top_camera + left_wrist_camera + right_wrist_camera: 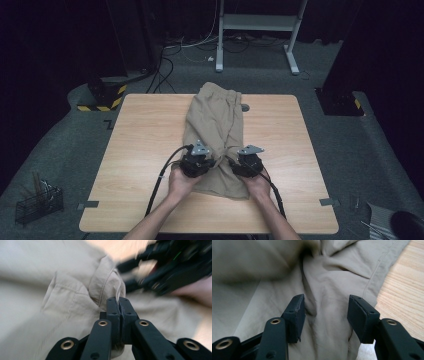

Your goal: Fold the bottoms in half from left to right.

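Near edge first: the left gripper (198, 161) has its jaws clamped on a fold of the beige shorts (215, 125), the right gripper (248, 161) spread wide over the hem; the shorts stretch away across the wooden table (140, 145).

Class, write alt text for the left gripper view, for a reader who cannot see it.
The left claw is shut on a bunched fold of the beige shorts, its two black jaws pressed together around the fabric. Behind it, blurred, is the right claw held in a hand above the cloth.
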Available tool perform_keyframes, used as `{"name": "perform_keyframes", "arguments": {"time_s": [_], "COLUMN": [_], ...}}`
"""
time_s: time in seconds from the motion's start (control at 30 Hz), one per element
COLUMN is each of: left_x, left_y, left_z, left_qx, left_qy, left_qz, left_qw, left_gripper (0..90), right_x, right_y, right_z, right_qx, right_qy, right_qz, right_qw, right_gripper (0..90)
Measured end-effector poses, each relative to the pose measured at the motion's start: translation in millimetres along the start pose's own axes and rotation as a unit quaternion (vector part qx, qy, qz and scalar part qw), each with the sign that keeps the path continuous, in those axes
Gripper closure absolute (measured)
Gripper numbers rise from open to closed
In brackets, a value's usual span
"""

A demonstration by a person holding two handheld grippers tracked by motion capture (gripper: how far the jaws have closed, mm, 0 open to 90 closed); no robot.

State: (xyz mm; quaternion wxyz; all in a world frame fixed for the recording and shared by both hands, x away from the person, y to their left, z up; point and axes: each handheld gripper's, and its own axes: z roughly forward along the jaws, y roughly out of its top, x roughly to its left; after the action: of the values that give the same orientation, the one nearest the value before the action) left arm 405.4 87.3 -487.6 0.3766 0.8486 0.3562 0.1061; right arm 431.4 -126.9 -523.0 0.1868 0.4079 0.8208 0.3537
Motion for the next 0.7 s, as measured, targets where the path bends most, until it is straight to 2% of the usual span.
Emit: {"name": "perform_keyframes", "arguments": {"time_s": [0.1, 0.17, 0.2, 0.23, 0.27, 0.33, 0.37, 0.4, 0.47, 0.5, 0.57, 0.67, 0.7], "left_x": [3.6, 5.9, 5.4, 4.7, 3.7, 1.3, -2.6, -6.9, -15.4, -18.7, -20.8, -16.5, -16.3], "left_y": [-12.8, -14.5, -13.8, -12.7, -11.3, -6.2, -1.0, 3.7, 12.5, 15.1, 15.4, 7.8, 4.2], "left_z": [19.6, 17.6, 15.8, 12.9, 10.0, 3.0, -2.2, -5.2, -5.5, -2.1, 11.0, 28.7, 29.6], "left_qx": [0.032, 0.026, 0.026, 0.023, 0.013, -0.007, -0.024, -0.035, -0.038, -0.034, -0.008, 0.03, 0.03], "left_qy": [0.012, 0.011, 0.016, 0.019, 0.015, 0.003, -0.006, -0.01, -0.014, -0.012, -0.007, -0.011, -0.01], "left_qz": [-0.004, -0.016, -0.01, -0.004, -0.007, -0.011, -0.011, -0.006, 0.012, 0.02, 0.031, 0.019, 0.014], "left_qw": [0.9994, 0.9995, 0.9995, 0.9996, 0.9998, 0.9999, 0.9996, 0.9993, 0.9991, 0.9991, 0.9994, 0.9993, 0.9994], "left_gripper": [86.5, 86.5, 86.4, 86.7, 87.2, 87.6, 87.7, 87.7, 87.7, 87.6, 87.3, 83.1, 79.0], "right_x": [1.7, 2.7, 2.8, 2.7, 3.0, 2.6, 2.1, 1.9, 3.3, 4.8, 6.2, 4.3, 4.0], "right_y": [-3.4, -7.1, -9.3, -11.9, -15.2, -19.5, -20.9, -22.8, -24.2, -23.1, -21.9, -21.6, -21.5], "right_z": [-9.3, -19.7, -25.4, -30.3, -34.8, -36.3, -35.2, -32.0, -28.8, -27.5, -25.3, -24.0, -24.1], "right_qx": [0.0, -0.006, -0.008, -0.012, -0.01, -0.001, 0.003, 0.011, 0.005, 0.005, 0.004, 0.0, 0.001], "right_qy": [0.002, 0.006, 0.007, 0.009, 0.011, 0.008, 0.007, 0.007, 0.0, -0.003, -0.004, -0.002, -0.002], "right_qz": [-0.003, -0.001, -0.002, -0.004, -0.001, -0.001, -0.003, 0.0, -0.002, -0.005, -0.009, -0.007, -0.008], "right_qw": [1.0, 1.0, 0.9999, 0.9999, 0.9999, 1.0, 1.0, 0.9999, 1.0, 1.0, 0.9999, 1.0, 1.0], "right_gripper": [47.7, 47.5, 47.5, 47.5, 47.6, 47.7, 47.7, 47.5, 48.0, 47.8, 47.8, 48.1, 48.0]}}
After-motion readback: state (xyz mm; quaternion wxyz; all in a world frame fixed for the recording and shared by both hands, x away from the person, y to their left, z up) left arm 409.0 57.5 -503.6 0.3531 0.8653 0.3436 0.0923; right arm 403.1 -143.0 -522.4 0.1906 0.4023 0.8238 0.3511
